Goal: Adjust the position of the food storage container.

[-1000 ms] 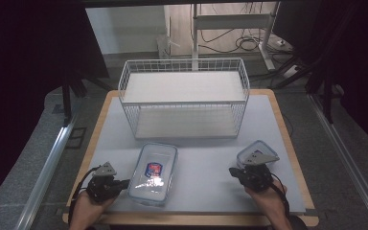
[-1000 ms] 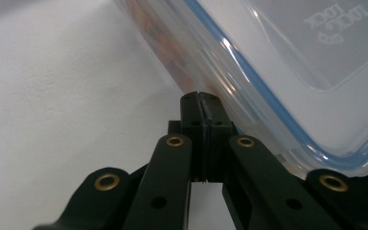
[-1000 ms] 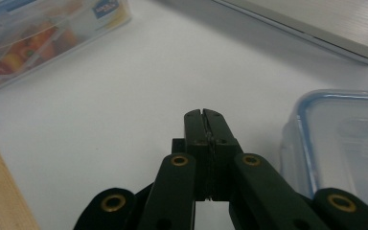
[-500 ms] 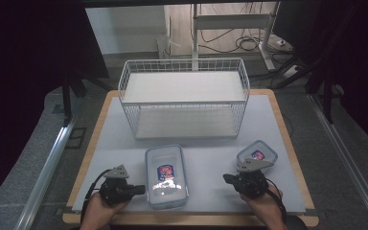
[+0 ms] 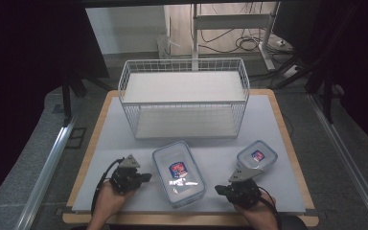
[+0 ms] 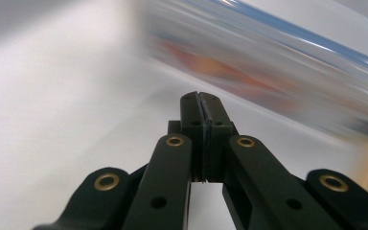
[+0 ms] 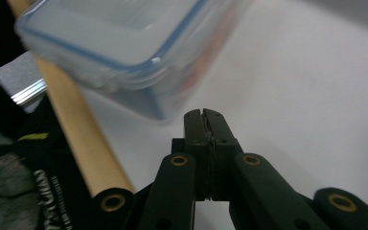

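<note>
Since the earlier frames the large clear rectangular plastic container with a blue-edged lid and red label point(image 5: 178, 173) has swung from a slant to lie nearly lengthwise toward the person and has slid a little toward the table's near edge. The small clear lidded container with a red label point(image 5: 257, 156) has come out from under the right gripper point(image 5: 220, 189) and now lies beyond it. Both hands have drawn toward the near edge.

In the high view the left gripper point(image 5: 147, 177) sits just left of the large container and points at its side; the right gripper points at the container's near right corner from close by. That view does not resolve the jaws. The left gripper view does: its two matte black jaws, with brass-ringed pivots, are pressed flat together with nothing between them, and the container's glossy wall passes ahead as a blur point(image 6: 278, 62). The right gripper view shows that gripper's jaws likewise closed and empty, just short of the container's rounded corner point(image 7: 139, 72), with the rounded pale wooden table edge point(image 7: 76, 134) alongside.

Beyond stands a white wire two-tier basket shelf point(image 5: 184, 96) on the smooth white tabletop point(image 5: 120, 143).
</note>
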Available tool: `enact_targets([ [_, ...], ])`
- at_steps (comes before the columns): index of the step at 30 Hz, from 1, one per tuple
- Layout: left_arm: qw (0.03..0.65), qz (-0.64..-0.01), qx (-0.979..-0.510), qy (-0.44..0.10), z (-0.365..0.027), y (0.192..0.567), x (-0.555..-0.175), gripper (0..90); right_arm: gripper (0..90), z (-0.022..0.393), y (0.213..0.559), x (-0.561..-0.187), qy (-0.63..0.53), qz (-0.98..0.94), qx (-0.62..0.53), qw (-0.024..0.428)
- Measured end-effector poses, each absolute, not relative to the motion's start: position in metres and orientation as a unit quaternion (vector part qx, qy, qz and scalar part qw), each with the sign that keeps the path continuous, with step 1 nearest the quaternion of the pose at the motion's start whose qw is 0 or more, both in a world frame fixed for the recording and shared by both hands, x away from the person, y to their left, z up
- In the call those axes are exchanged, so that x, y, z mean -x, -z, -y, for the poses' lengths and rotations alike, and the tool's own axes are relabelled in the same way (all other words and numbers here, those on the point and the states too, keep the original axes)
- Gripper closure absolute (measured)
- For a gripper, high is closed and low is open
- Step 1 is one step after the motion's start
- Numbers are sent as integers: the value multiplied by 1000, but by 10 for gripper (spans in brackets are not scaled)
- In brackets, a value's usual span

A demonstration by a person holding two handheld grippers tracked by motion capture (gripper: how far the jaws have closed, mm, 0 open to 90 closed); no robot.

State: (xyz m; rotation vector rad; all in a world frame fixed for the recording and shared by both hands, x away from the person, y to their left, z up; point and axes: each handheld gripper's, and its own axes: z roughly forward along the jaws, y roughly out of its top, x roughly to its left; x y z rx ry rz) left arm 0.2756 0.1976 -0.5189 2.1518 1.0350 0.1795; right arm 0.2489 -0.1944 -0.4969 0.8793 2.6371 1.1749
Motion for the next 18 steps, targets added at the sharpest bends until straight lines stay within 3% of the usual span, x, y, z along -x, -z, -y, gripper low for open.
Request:
enact_targets([
  [9, 402, -391, -823, -95, -193, 515, -337, 900, 894, 165, 506, -232, -393, -885, -250, 19],
  [18, 411, -381, -825, -76, -190, 520, -337, 900, 898, 161, 509, -238, -388, -886, -253, 10],
])
